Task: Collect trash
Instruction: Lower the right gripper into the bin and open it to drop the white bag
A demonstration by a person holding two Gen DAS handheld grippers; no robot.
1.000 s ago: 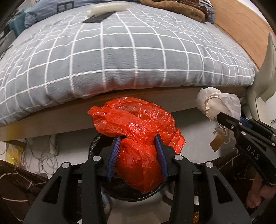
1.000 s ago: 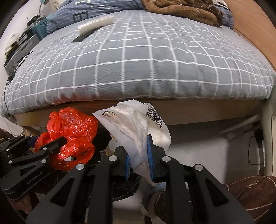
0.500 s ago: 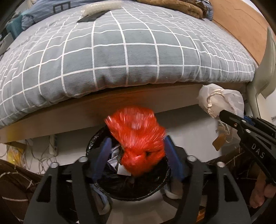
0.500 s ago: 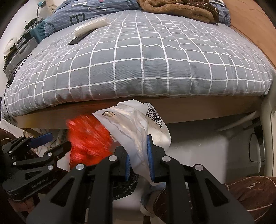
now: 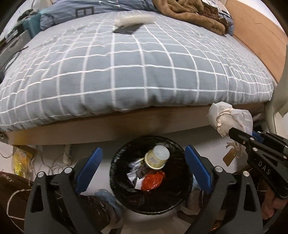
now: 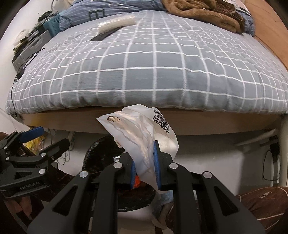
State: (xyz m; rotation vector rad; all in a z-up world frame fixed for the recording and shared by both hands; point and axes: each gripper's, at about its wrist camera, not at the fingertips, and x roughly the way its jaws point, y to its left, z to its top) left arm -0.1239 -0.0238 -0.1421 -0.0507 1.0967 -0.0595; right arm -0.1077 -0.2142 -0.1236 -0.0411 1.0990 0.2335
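Observation:
A round black-lined trash bin (image 5: 118,181) stands on the floor by the bed. Inside it lie the red plastic bag (image 5: 153,180), a yellow paper cup (image 5: 157,158) and white scraps. My left gripper (image 5: 143,169) hovers over the bin with its jaws opening wide and nothing between them. My right gripper (image 6: 144,162) is shut on a white paper bag (image 6: 144,133) with a rope handle and a QR code. That white bag (image 5: 228,118) and the right gripper (image 5: 255,151) also show at the right of the left wrist view.
A bed with a grey checked duvet (image 5: 126,63) fills the background above a wooden frame (image 5: 108,129). A brown blanket (image 5: 194,16) and a black flat item (image 5: 128,28) lie on it. Cables (image 5: 54,158) trail at the left. The person's slippered foot (image 5: 106,196) is beside the bin.
My left gripper opened and let the red plastic bag go; the bag dropped into the bin. The right gripper kept its hold on the white bag and shifted slightly.

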